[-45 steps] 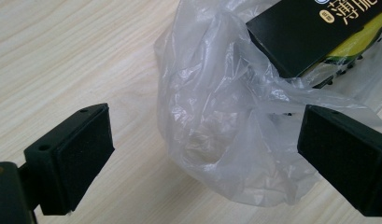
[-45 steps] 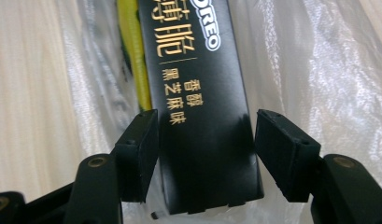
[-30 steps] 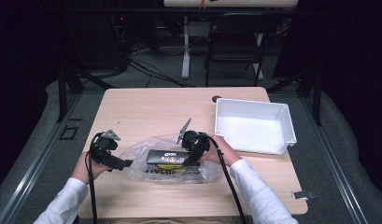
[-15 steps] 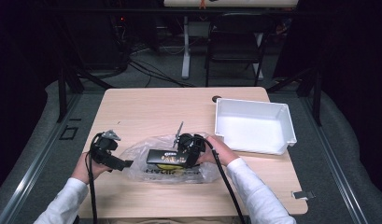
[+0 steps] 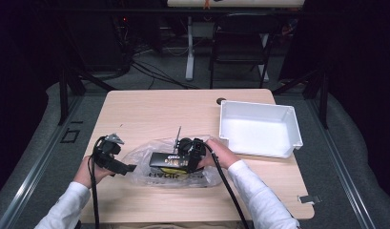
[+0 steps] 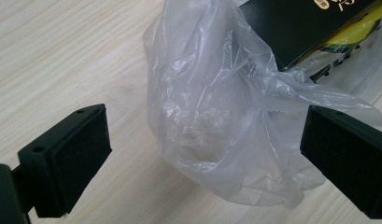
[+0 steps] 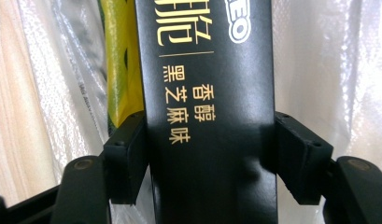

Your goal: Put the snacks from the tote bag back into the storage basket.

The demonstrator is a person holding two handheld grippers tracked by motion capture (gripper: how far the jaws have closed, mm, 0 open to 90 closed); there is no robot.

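Since the earlier frame our right gripper (image 5: 185, 160) has tilted upright over the plastic bag (image 5: 171, 164), its fingers (image 7: 128, 156) just opening a touch yet clamped on the black box (image 7: 209, 116) inside the bag on the counter (image 5: 154, 109). Our left gripper (image 5: 128, 168) waits, fingers spread around the bag's bunched end (image 6: 216, 140). We judge the box not yet freed; the white tray (image 5: 259, 129) sits empty.

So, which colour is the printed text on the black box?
Gold lettering on the black box, best seen in the right gripper view.
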